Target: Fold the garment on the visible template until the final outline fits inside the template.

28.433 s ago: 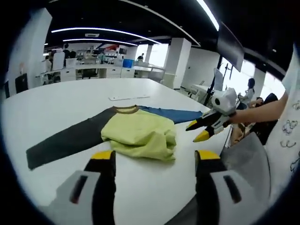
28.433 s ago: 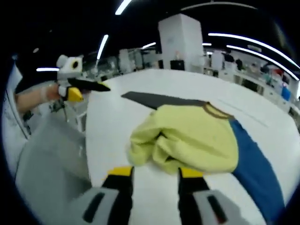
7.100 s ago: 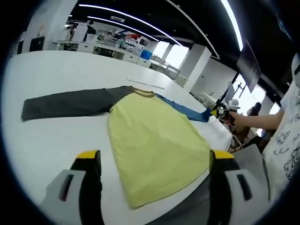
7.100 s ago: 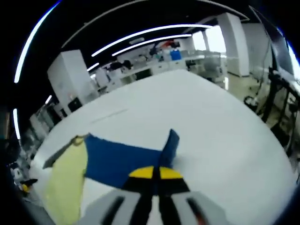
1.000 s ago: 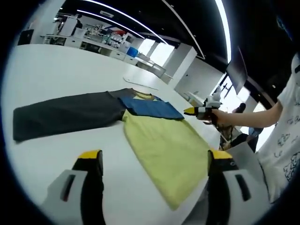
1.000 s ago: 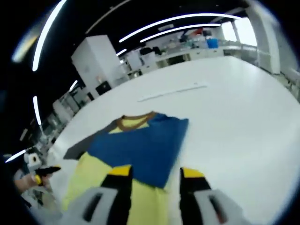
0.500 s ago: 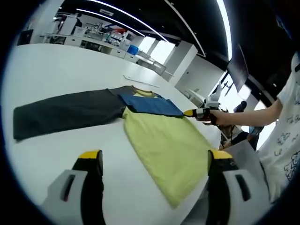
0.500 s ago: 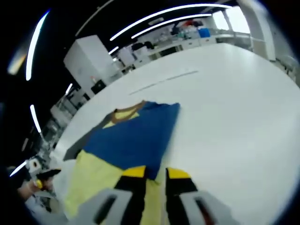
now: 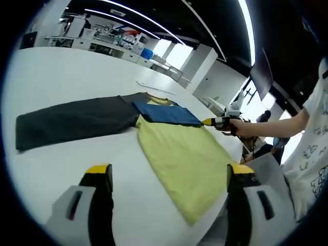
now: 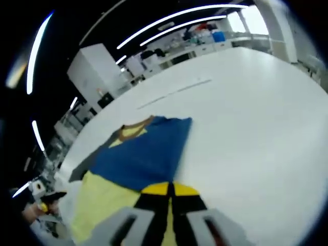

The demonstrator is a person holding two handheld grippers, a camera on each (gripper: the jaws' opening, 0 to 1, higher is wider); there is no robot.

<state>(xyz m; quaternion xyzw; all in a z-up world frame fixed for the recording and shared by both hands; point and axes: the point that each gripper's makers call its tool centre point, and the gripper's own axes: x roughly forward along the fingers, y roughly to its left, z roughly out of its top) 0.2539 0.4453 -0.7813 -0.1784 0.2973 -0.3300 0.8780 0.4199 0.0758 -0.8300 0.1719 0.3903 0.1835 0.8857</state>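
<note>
At the near edge of the white table (image 9: 61,72), the right gripper (image 10: 168,190) has its jaws pressed together over the shirt's (image 9: 179,148) yellow body beside the folded blue sleeve (image 10: 141,151), though whether cloth is pinched cannot be told, while the left gripper (image 9: 166,177) hangs spread wide. A good next fold would bring the outstretched dark sleeve (image 9: 66,123) flat across the chest, edges square. The shirt lies smooth, brown collar away from the person.

Our left tool (image 9: 166,177) has grey jaws, black inner faces and yellow tips; our right tool (image 10: 169,190) matches. We wear a white printed shirt (image 9: 313,138).
</note>
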